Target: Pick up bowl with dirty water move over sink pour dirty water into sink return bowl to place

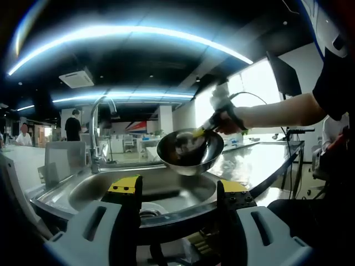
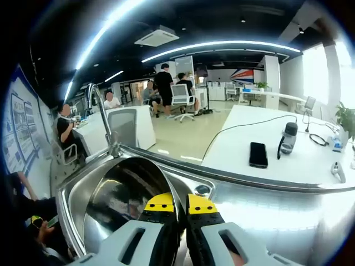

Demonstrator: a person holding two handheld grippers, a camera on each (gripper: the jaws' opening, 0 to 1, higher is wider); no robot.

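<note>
The steel bowl [image 1: 190,151] hangs in the air above the sink [image 1: 166,191], tilted so its open side faces the left gripper view. The right gripper [image 1: 206,128] pinches its rim at the upper right; in that view the gripper is blurred and mostly covered by the person's hand [image 1: 228,119], so only a yellow tip at the rim is plain. In the right gripper view the bowl [image 2: 130,202] sits right in front of the camera, its rim running up between the two yellow-tipped jaws of the right gripper [image 2: 181,204], which are clamped together on it. The bowl's near edge is cut off below by the jaws. Its inside shows dark reflections, and whether any water is in it cannot be made out.

The left gripper [image 1: 178,191] holds nothing; its jaws stand well apart at the near edge of the sink, with the drain [image 1: 150,210] partly hidden between them.

The tap [image 2: 102,124] rises at the far side of the sink. On the white counter [image 2: 288,166] to the right lie a black phone [image 2: 258,154], a dark bottle [image 2: 288,138] and a cable [image 2: 244,130]. Far behind, people [image 2: 165,88] stand and sit around office chairs, too small to describe further.
</note>
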